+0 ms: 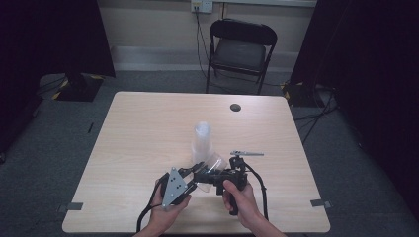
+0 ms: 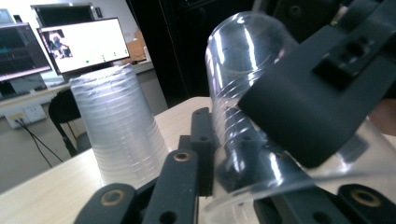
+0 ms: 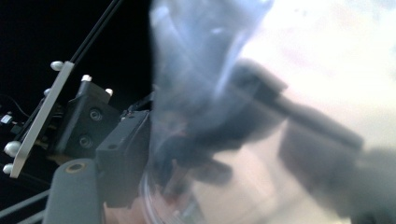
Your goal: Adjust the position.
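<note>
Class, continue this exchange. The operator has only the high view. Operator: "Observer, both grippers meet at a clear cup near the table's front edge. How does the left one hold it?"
Observer: In the left gripper view, the left gripper pinches the wall of the clear cup at its rim, with one jaw outside and the other seemingly inside.
Operator: And the right one?
Observer: A jaw of the right gripper lies across the cup's outer side. I cannot tell whether it presses.
Operator: What about the stack behind?
Observer: The stack of cups stands mouth down, its many nested rims showing as rings, and it is apart from the held cup.
</note>
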Demonstrator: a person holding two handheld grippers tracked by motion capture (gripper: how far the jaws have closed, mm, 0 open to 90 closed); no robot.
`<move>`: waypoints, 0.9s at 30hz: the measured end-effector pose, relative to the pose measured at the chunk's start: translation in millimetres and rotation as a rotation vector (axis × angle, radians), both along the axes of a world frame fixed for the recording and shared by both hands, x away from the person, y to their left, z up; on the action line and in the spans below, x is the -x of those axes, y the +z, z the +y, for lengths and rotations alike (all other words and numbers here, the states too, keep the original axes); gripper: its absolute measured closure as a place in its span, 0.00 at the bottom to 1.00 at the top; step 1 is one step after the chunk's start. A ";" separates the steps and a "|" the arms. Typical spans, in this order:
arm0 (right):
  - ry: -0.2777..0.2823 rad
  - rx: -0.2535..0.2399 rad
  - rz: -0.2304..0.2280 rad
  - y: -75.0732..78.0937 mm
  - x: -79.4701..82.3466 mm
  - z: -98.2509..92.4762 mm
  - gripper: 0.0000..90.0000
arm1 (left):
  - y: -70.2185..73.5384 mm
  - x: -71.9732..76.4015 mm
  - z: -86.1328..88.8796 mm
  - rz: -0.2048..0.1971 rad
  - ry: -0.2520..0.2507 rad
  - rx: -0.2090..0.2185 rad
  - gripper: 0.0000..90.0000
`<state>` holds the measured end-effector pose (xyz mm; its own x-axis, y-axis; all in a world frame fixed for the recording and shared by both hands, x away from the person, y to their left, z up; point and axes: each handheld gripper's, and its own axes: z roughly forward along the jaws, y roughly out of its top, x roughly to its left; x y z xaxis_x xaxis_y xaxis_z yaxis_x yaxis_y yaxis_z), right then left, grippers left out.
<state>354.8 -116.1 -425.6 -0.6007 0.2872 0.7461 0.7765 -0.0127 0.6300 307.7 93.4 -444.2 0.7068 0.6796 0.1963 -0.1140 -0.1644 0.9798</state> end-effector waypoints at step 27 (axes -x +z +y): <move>-0.040 0.053 -0.071 5.1 -1.8 -10.6 0.17 | -0.1 -13.7 20.0 0.114 0.026 0.092 0.95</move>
